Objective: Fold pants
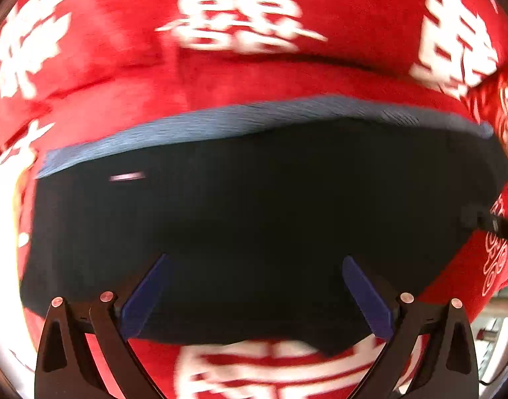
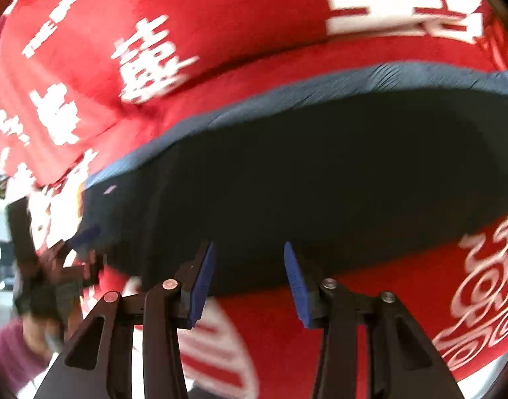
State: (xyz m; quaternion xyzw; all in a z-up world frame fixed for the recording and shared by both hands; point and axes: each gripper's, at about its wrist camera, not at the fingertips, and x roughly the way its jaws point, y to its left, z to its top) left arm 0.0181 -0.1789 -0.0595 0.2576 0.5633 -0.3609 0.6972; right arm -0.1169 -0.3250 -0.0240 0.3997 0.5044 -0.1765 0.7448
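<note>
Black pants (image 1: 247, 206), folded into a wide flat slab with a blue-grey waistband strip (image 1: 254, 119) along the far edge, lying on a red cloth with white characters (image 1: 247, 10). Left tongs (image 1: 254, 296) are spread wide right over the near edge of the pants, pinching nothing. Right tongs (image 2: 250, 279) are parted too, narrower gap, also at the near edge. Everything's a bit motion-blurred.

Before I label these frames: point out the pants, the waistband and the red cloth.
pants (image 1: 254, 206): left wrist view, middle of dark fabric.
waistband (image 2: 320, 93): right wrist view, blue ribbed far edge.
red cloth (image 1: 254, 76): left wrist view, bare red patch.
</note>
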